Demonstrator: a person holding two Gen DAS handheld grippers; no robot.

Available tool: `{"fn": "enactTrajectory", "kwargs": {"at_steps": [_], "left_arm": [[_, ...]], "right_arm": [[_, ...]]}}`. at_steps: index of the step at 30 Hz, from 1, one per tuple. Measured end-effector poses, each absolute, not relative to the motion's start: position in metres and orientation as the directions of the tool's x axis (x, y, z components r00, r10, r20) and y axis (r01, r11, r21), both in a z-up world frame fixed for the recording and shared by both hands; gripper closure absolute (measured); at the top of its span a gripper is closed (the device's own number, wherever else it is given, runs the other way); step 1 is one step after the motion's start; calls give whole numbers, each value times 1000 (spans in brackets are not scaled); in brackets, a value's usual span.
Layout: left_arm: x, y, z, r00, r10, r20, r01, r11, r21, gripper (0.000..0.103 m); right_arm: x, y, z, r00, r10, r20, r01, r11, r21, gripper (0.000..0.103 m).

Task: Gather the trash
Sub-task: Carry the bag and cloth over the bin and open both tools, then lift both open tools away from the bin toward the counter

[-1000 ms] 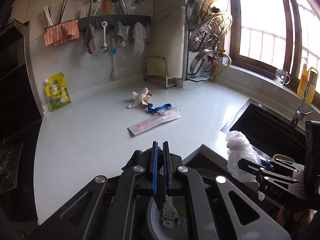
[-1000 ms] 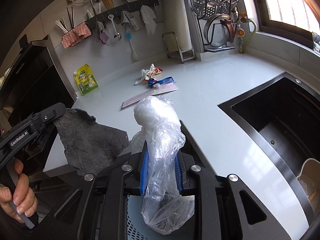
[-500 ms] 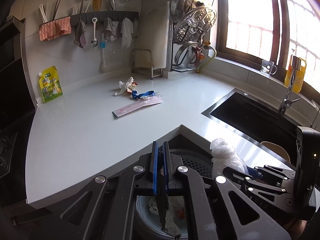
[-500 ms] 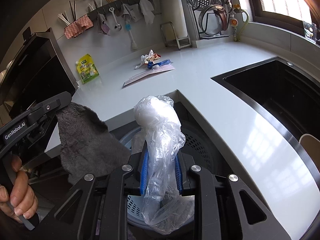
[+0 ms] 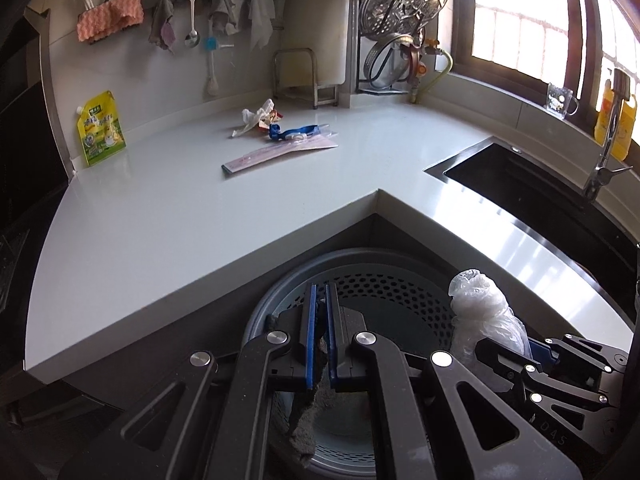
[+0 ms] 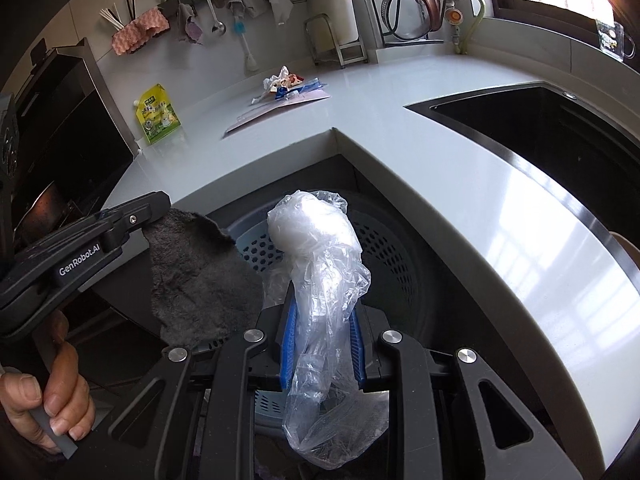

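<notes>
My left gripper [image 5: 320,300] is shut on a grey rag [image 5: 308,424] that hangs over the round perforated grey bin [image 5: 400,292] below the counter corner. The rag also shows in the right wrist view [image 6: 196,276]. My right gripper [image 6: 322,312] is shut on a crumpled clear plastic bag [image 6: 320,264], held over the same bin [image 6: 384,256]; the bag shows at the right of the left wrist view [image 5: 480,312]. More trash lies on the white counter [image 5: 160,220]: a crumpled wrapper [image 5: 256,116], a blue piece [image 5: 280,133] and a long pink packet [image 5: 276,152].
A black sink [image 5: 532,184] with a tap [image 5: 608,132] is set in the counter at right. A yellow-green pouch [image 5: 100,128] leans on the back wall. A rail with cloths and utensils [image 5: 192,12] and a pot-lid rack [image 5: 400,36] stand behind.
Both grippers have drawn back from the counter and lowered over the bin, which now fills the lower view. The rag and the bag stay gripped.
</notes>
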State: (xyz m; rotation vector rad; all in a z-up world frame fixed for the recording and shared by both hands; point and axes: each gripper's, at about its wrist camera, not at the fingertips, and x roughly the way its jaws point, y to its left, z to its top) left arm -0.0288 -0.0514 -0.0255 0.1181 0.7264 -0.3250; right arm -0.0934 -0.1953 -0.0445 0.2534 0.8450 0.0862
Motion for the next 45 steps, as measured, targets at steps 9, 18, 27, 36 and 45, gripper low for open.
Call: {"fn": "enactTrajectory", "kwargs": {"at_steps": [9, 18, 27, 36, 45], "left_arm": [[-17, -56, -57, 651, -228, -724, 322, 947, -8, 97], [-13, -54, -83, 601, -211, -771, 309, 951, -20, 97], [-11, -54, -91, 577, -210, -790, 306, 952, -29, 96], [-10, -53, -92, 566, -206, -798, 292, 956, -39, 85], [-13, -50, -89, 590, -192, -784, 283, 959, -22, 47]], "right_arm": [[-86, -192, -60, 634, 170, -755, 30, 970, 243, 81], [-80, -188, -79, 598, 159, -786, 36, 974, 224, 81], [-80, -190, -88, 581, 159, -798, 45, 973, 227, 80], [-80, -195, -86, 595, 140, -791, 66, 973, 221, 56], [-82, -200, -84, 601, 136, -788, 80, 970, 229, 53]]}}
